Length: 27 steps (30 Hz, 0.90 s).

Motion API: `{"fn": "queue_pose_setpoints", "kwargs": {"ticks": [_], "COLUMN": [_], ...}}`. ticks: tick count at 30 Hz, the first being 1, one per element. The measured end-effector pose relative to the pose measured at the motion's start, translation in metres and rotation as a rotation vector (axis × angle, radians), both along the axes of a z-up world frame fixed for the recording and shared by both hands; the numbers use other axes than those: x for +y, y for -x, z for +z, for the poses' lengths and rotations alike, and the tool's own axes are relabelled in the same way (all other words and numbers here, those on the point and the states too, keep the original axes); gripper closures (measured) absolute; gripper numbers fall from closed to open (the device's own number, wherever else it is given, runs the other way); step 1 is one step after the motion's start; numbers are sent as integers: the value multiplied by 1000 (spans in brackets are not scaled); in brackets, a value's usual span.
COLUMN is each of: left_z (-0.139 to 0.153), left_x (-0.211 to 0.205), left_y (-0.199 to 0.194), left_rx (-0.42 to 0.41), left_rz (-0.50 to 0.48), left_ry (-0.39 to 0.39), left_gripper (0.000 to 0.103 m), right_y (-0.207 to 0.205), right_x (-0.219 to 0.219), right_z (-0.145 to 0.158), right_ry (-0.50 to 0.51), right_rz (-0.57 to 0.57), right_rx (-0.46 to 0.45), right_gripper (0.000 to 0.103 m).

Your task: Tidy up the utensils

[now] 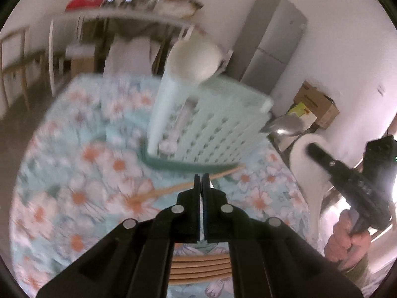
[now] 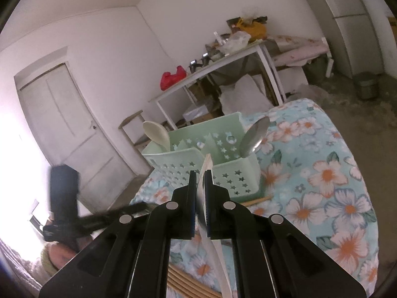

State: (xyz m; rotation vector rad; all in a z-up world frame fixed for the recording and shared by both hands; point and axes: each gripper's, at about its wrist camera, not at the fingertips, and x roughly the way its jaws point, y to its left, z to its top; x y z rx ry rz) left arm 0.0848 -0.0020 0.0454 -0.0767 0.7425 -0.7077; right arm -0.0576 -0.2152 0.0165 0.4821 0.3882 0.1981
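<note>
Mint star-punched caddy (image 2: pixel 198 159), floral blue tablecloth (image 2: pixel 322 173)

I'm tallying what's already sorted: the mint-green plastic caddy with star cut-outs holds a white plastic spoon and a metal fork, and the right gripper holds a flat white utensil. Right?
Not quite. The metal piece in the mint-green plastic caddy is a spoon, not a fork; the right wrist view shows its rounded bowl. The white plastic spoon is there, and the right gripper does hold a flat white utensil.

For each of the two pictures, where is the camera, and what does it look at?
Left wrist: sits behind the left tongs, shut; looks down at the green basket on the flowered table; the right hand shows.
Right wrist: sits behind the right tongs, shut on a flat white utensil; looks at the basket and door.
Both share basket, white spoon, metal spoon.
</note>
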Motion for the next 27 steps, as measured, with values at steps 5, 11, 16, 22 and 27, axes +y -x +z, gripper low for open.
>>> {"fn": "queue_pose_setpoints", "kwargs": {"ticks": [5, 11, 16, 22, 27], "left_z": [50, 119, 149, 145, 121], "left_x": [11, 36, 36, 19, -2], "left_y": [20, 29, 24, 13, -4], "left_rx": [-176, -383, -543, -680, -727], "left_rz": [7, 57, 130, 199, 202], "left_ry": [19, 95, 26, -114, -246], "left_gripper": [102, 102, 102, 102, 102], "right_y": [7, 6, 4, 3, 2], "right_x": [2, 4, 6, 5, 4], "right_z": [7, 8, 8, 8, 7], "right_ry": [19, 24, 26, 23, 16], "right_rz": [-11, 5, 9, 8, 9], "right_rx": [-5, -2, 6, 12, 14], "right_gripper": [98, 98, 98, 98, 98]}}
